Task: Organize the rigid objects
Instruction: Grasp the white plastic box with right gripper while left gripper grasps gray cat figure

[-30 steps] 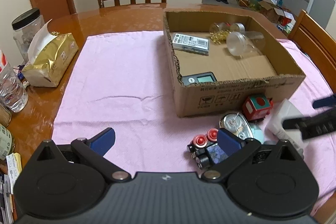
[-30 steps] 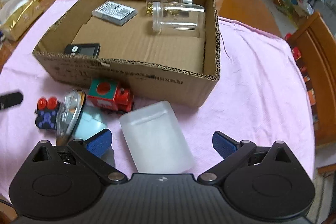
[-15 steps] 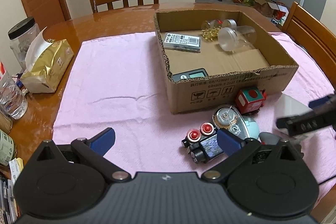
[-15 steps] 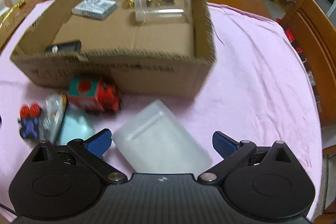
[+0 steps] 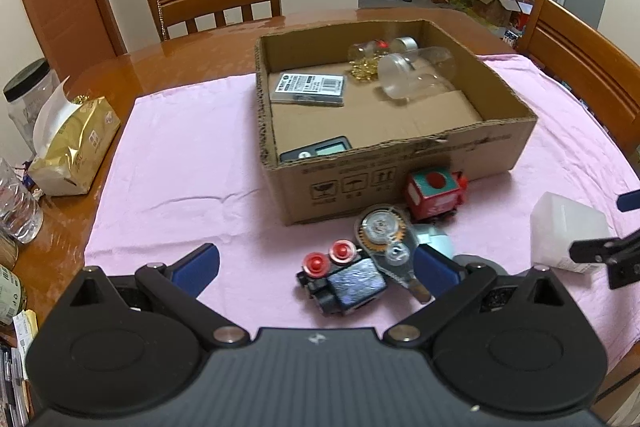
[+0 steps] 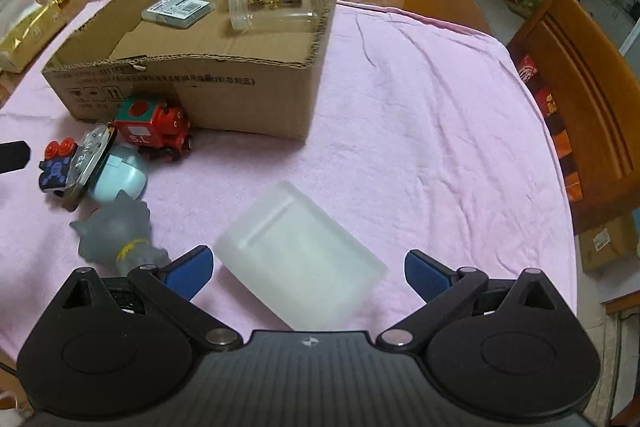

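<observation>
The right hand-held gripper (image 6: 306, 269) is spread wide, w/ nothing held; the frosted white plastic box (image 6: 300, 259) lies on the pink cloth (image 6: 420, 115) between its two blue pads, near edge of the desk, well apart from the cardboard box (image 6: 192, 83) on the far left. The left hand-held gripper (image 5: 316, 265) is also wide and empty, hovering over the small cluster of toys: black toy car w/ red knobs (image 5: 340, 279), metal gear piece (image 5: 384, 239), pale blue round toy (image 6: 118, 179), red toy train (image 5: 434, 191), which sits just beside the carton's near wall. A grey figure (image 6: 118, 235) is near the right gripper's left pad (image 6: 190, 269). Risks, as I judge: the plastic box looks smooth and wide, approx. as wide as the opening, so closing off-centre may push it or let it slip out; it is also rotated vs. the pads, so one corner may be caught first and it twists. The left pad could bump the grey figure. The box lies flat, its long axis going from near-right to far-left diagonally, the far corner pointing toward the carton. Inside the carton there are already a clear jar (image 6: 276, 9), a flat packet (image 6: 178, 10) and a small digital device (image 5: 316, 151).
</observation>
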Tool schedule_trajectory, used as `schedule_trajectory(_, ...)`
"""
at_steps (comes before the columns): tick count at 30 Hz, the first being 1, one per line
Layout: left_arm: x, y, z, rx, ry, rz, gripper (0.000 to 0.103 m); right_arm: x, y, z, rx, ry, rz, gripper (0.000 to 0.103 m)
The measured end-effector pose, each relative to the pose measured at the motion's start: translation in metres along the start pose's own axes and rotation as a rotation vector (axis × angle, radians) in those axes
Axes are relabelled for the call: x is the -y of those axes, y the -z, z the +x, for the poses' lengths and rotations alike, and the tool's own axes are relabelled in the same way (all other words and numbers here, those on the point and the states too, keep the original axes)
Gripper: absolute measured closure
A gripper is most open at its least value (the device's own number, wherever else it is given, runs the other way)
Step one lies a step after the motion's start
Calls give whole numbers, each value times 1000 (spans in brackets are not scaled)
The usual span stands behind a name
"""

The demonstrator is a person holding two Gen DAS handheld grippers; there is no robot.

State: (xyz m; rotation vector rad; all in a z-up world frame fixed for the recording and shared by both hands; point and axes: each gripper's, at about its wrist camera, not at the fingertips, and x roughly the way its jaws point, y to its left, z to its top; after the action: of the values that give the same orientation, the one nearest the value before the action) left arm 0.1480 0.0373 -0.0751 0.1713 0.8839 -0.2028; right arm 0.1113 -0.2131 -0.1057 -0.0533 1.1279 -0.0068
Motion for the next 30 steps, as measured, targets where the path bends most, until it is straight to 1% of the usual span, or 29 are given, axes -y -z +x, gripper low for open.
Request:
schedule_trajectory(2,8,0,-1,-4,-14,12,1,5,4,1,-35,-26,13,0)
schedule_trajectory(5,16,1,-3,-13,-36,23,1,13,14,10,-132,-160,68,0)
schedule_trajectory(6,17,1,-4,-16,-36,26,1,13,16,12,-135,-188,79,0)
schedule_trajectory(8,19,2,-5,-26,-43,27,1,9,13,15,-128,-215,89,0)
schedule_trajectory(10,19,4,-7,-32,-47,30,1,6,5,18,-103,-245,101,0)
schedule_trajectory(16,12,7,-11,-35,-58,16,1,2,-27,34,-62,-230,154,0)
schedule_trajectory(20,11,6,-10,-36,-54,12,1,-7,-37,42,-50,-145,87,0)
schedule_trajectory(23,14,6,-10,-31,-42,12,1,-7,-34,44,-45,-95,42,0)
schedule_trajectory(26,19,7,-10,-32,-27,12,1,7,-28,46,-61,-90,49,0)
schedule_trajectory(30,31,7,-11,-31,-4,30,1,17,-16,51,-72,8,-20,0)
